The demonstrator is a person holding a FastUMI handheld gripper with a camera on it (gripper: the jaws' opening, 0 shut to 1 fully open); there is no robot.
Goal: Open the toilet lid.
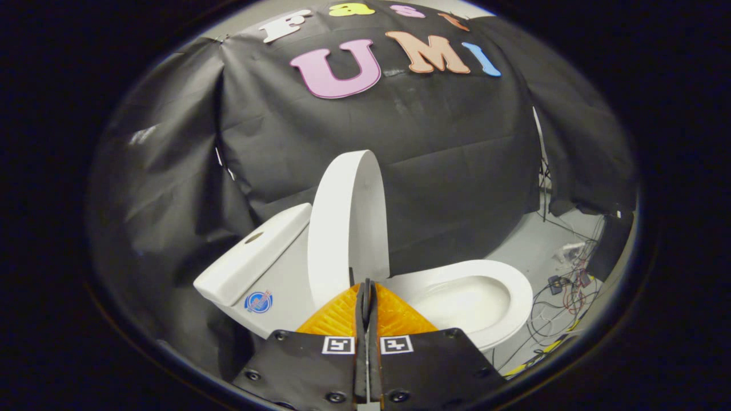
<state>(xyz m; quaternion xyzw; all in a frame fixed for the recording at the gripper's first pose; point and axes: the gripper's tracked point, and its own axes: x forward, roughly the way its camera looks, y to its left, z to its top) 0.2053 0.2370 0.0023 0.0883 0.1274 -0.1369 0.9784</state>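
Note:
The white toilet lid stands raised, nearly upright, leaning back toward the tank. The seat ring and the open bowl lie exposed to the right of the lid. My gripper is shut, its two orange fingers pressed together with nothing visible between them. The fingertips sit right at the lower part of the lid, near the hinge end of the seat. Whether they touch the lid is hard to tell.
Black cloth walls close in behind and to the left of the toilet. On the grey floor to the right lies a tangle of cables and a dark box.

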